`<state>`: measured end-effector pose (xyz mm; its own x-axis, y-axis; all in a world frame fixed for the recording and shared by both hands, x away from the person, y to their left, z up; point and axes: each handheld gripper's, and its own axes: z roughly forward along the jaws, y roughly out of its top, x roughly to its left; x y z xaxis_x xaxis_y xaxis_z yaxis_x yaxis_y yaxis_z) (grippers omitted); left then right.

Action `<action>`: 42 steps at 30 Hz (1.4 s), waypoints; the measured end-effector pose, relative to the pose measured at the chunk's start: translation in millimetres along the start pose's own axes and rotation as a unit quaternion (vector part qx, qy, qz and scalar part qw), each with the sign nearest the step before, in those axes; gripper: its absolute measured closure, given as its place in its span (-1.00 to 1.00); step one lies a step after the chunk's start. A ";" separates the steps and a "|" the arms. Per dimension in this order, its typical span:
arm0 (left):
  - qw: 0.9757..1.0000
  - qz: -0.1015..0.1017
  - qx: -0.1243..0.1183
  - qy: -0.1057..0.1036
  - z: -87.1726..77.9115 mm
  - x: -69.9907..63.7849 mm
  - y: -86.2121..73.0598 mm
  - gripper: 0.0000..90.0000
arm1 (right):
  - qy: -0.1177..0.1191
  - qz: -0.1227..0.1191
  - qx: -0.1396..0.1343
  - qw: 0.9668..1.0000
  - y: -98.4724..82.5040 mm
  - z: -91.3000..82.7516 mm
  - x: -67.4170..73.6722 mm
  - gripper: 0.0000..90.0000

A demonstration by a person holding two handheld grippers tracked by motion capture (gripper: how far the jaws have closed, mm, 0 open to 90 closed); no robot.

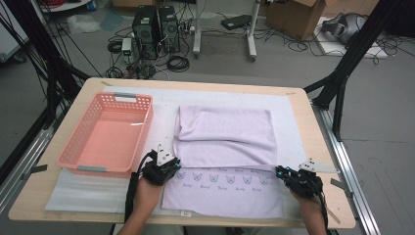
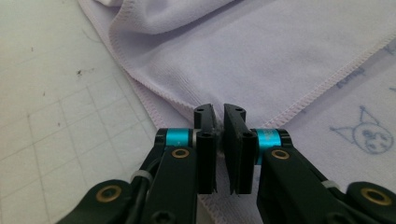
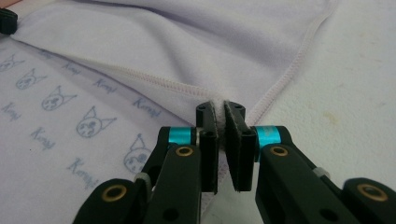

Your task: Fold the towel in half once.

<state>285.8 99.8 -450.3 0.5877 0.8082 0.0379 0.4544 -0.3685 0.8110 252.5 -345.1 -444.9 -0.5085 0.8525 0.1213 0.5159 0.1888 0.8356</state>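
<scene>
We see the left gripper (image 1: 175, 161) at the left end of the fold line of a lilac towel (image 1: 225, 132), its jaws pinched almost together on the hemmed edge (image 2: 154, 91) of the folded-over layer; in the left gripper view a sliver of cloth sits between the black pads (image 2: 205, 140). The right gripper (image 1: 280, 171) grips the right end of the same fold, jaws likewise nearly closed, with a tuft of hem caught between its pads (image 3: 236, 140). The towel lies on a white mat (image 1: 293, 127) in the middle of the wooden table (image 1: 313, 122), just right of a pink plastic basket (image 1: 66, 156); its far half is doubled toward us, leaving a near strip printed with small cat faces (image 1: 198, 176) and script uncovered. We cannot read that script; the towel's far left corner is rumpled, and how many layers each gripper holds is hidden by the jaws. The person's forearms are cut off by the high view's bottom edge.
</scene>
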 end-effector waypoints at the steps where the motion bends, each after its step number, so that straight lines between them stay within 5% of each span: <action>1: 1.000 0.000 -0.002 -0.003 -0.9 0.6 -0.2 0.90 | 0.000 0.000 0.001 1.000 -0.3 -0.4 0.3 0.87; 8: 0.997 -0.034 -0.064 -0.024 -31.2 1.2 -1.0 0.93 | 0.000 -0.005 -0.007 1.000 0.0 -4.9 5.9 0.87; 14: 0.993 -0.056 -0.088 -0.048 -58.4 2.0 -6.8 0.94 | 0.003 -0.005 -0.008 1.000 -1.3 -14.7 8.3 0.87; 23: 0.994 -0.050 -0.073 -0.066 -72.4 -8.3 -28.0 0.93 | 0.001 -0.038 0.018 0.999 -11.2 -27.3 25.1 0.87; 31: 0.993 -0.053 -0.078 -0.071 -89.6 -17.1 -40.4 0.93 | 0.007 -0.060 0.016 0.998 -18.4 -46.4 40.3 0.87; 42: 0.993 -0.053 -0.071 -0.073 -93.8 -23.7 -48.6 0.93 | 0.018 -0.050 0.015 0.998 -28.1 -54.6 43.3 0.87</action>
<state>186.9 141.6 -435.9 0.6378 0.7595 -0.1283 0.4255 -0.2085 0.8806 178.4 -340.1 -433.8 -0.5831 0.8104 0.0578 0.4809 0.2869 0.8285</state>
